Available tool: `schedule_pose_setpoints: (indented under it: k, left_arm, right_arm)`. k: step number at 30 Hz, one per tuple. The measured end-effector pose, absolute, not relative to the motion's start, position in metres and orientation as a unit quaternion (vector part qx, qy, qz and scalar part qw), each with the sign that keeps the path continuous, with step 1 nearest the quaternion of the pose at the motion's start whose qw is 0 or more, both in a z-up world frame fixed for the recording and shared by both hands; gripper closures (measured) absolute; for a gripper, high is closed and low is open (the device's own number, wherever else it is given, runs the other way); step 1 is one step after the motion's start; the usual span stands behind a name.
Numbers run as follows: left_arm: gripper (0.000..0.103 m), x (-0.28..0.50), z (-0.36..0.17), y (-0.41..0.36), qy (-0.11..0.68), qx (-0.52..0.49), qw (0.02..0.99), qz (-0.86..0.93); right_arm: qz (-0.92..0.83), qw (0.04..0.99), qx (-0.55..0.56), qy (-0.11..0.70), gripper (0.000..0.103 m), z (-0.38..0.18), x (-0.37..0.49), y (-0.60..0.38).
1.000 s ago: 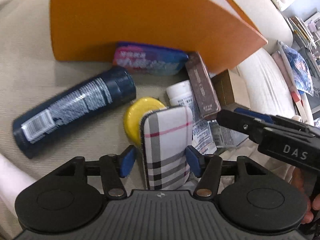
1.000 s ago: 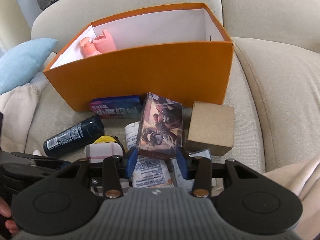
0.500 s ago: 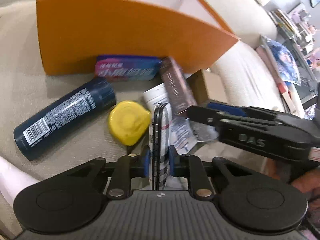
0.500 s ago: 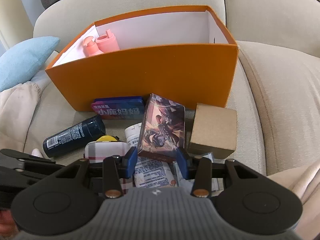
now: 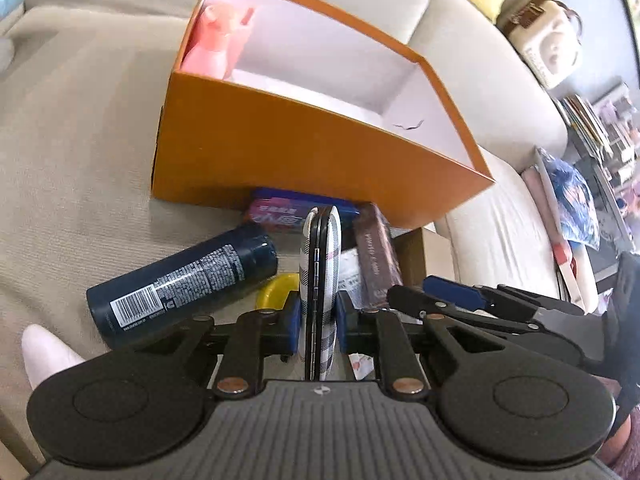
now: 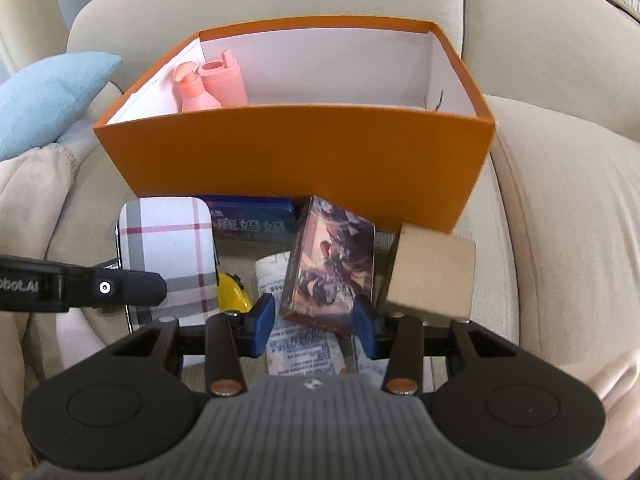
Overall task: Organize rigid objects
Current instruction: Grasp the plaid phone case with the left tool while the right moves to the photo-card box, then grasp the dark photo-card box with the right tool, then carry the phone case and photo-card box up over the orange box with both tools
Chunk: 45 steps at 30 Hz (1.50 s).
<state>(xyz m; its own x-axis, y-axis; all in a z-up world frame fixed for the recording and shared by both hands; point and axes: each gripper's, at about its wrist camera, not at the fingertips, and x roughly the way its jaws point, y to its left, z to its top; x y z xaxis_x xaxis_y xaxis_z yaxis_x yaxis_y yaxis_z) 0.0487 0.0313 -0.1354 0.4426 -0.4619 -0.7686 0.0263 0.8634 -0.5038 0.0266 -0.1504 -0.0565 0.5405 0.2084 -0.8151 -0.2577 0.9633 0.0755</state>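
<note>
My left gripper (image 5: 318,316) is shut on a flat plaid case (image 5: 320,264), held on edge above the sofa seat. In the right wrist view the case (image 6: 168,248) shows its checked face, with a left finger (image 6: 120,288) across it. My right gripper (image 6: 314,320) is shut on a picture-printed box (image 6: 328,264), tilted up in front of the orange box (image 6: 300,160). That open box (image 5: 320,152) holds two pink bottles (image 6: 212,88) at its left end. A dark spray can (image 5: 180,280) lies to the left on the seat.
On the seat by the orange box lie a blue-purple tin (image 6: 256,220), a yellow round thing (image 6: 232,292), a white labelled bottle (image 6: 272,272) and a brown cardboard cube (image 6: 432,272). A light blue cushion (image 6: 48,96) sits at the left. Sofa backrests rise behind.
My left gripper closed on the plaid case, turned it on edge and lifted it, so the orange box's inside now shows. The right gripper kept its hold on the picture box.
</note>
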Motion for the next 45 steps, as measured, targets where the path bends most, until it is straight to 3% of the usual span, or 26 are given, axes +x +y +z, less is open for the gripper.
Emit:
schedule_pose_setpoints:
  k: [11,15,18,21,22,29,36,45]
  left_arm:
    - [0.084,0.072,-0.155,0.045,0.522,-0.268,0.796,-0.150]
    - [0.084,0.073,-0.157,0.049,0.524,-0.275,0.791,-0.153]
    - [0.084,0.073,-0.158,0.048,0.524,-0.276,0.790,-0.155]
    - [0.084,0.073,-0.157,0.050,0.524,-0.275,0.791,-0.156]
    - [0.084,0.073,-0.157,0.050,0.524,-0.274,0.791,-0.156]
    - [0.084,0.068,-0.153,0.051,0.521,-0.265,0.797,-0.151]
    - [0.084,0.059,-0.136,0.049,0.507,-0.261,0.806,-0.160]
    - [0.084,0.060,-0.075,0.048,0.462,-0.250,0.830,-0.188]
  right_arm:
    - [0.123,0.850,-0.050,0.509,0.050,-0.071,0.076,-0.127]
    - [0.110,0.839,-0.055,0.529,0.035,-0.082,0.088,-0.124]
    - [0.111,0.837,-0.044,0.534,0.032,-0.087,0.091,-0.126]
    - [0.113,0.839,-0.034,0.531,0.046,-0.085,0.091,-0.131]
    - [0.111,0.841,-0.032,0.529,0.056,-0.083,0.092,-0.133]
    - [0.115,0.849,-0.032,0.515,0.076,-0.065,0.087,-0.142]
    - [0.121,0.863,-0.016,0.491,0.079,-0.043,0.071,-0.153]
    - [0.165,0.882,0.026,0.440,0.079,0.016,0.059,-0.160]
